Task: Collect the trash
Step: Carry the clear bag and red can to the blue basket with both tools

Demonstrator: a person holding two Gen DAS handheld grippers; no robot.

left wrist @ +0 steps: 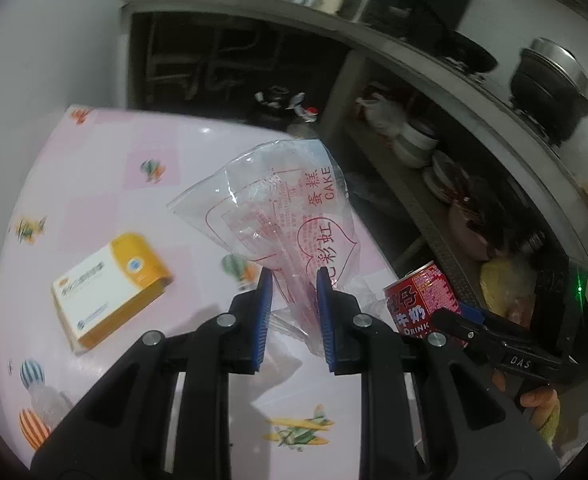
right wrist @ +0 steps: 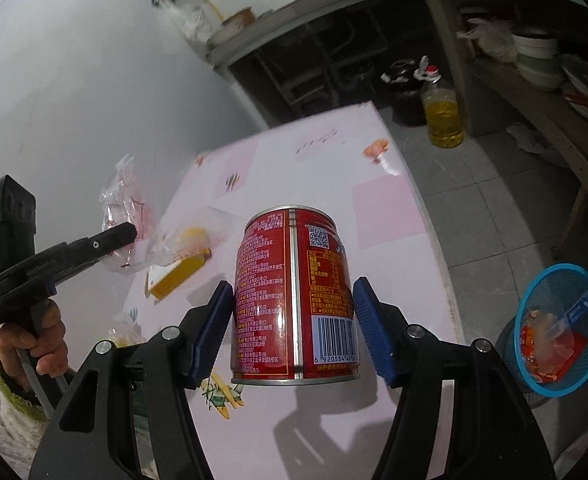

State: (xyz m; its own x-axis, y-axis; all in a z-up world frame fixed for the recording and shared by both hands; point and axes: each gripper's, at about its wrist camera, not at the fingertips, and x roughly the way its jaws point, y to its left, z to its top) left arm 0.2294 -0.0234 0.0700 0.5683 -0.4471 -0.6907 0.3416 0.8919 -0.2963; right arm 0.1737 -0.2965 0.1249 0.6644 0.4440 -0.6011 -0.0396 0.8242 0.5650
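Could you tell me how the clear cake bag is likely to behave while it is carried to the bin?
The clear cake bag looks thin and creased, so probably floppy and very light. Pinched only at its lower end by the left tool, it may sway. The glossy film could slip.

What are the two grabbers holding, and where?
The left gripper pinches the clear plastic bag at its lower end. The right gripper holds the red can by its sides.

Black hand-held gripper (left wrist: pixel 293 312), ribbed blue pads (left wrist: pixel 263 312), silver pivot screws, green fuzzy sleeve (right wrist: pixel 12 394)
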